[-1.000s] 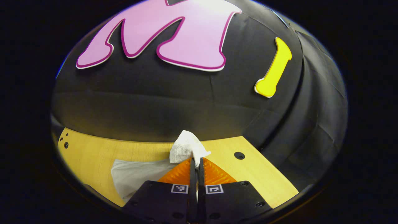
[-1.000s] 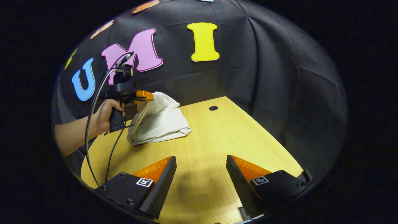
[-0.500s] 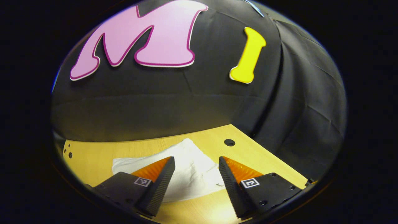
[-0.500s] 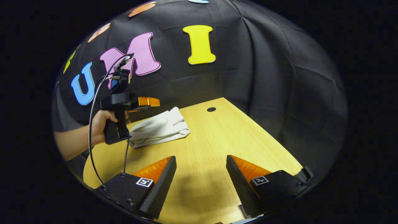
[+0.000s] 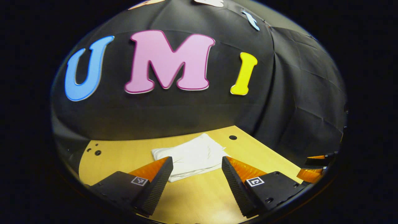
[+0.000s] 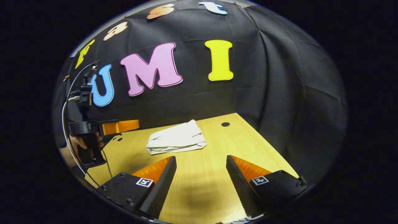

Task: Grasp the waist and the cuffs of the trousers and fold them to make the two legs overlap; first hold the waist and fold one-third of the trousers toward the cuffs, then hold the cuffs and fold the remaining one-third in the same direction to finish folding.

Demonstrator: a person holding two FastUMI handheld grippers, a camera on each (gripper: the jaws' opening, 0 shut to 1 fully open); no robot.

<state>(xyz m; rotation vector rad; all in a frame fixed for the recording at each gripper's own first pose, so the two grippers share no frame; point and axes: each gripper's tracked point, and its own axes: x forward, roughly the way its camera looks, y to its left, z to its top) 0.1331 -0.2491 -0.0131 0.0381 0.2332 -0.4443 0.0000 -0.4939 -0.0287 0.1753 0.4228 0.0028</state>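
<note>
The white trousers (image 5: 192,155) lie folded into a compact flat bundle on the wooden table (image 5: 199,199). In the left gripper view my left gripper (image 5: 196,161) stands open just short of the bundle, holding nothing. The right gripper view shows the same folded trousers (image 6: 176,142) lying ahead and to the left. My right gripper (image 6: 200,161) is open over bare tabletop, well back from the cloth. Far left in that view, a hand holds the left gripper (image 6: 119,127) above the table, apart from the trousers.
A round hole (image 6: 225,124) sits in the table (image 6: 205,186) near its far right corner. Small holes (image 5: 97,152) mark the far left of the tabletop. The black cloth wall closes off the back and right. The other gripper's tips (image 5: 312,169) peek in at the right edge.
My left gripper opened and let go of the trousers, then drew back and left. The cloth dropped flat into a folded bundle. The right gripper stayed open, shifting only slightly.
</note>
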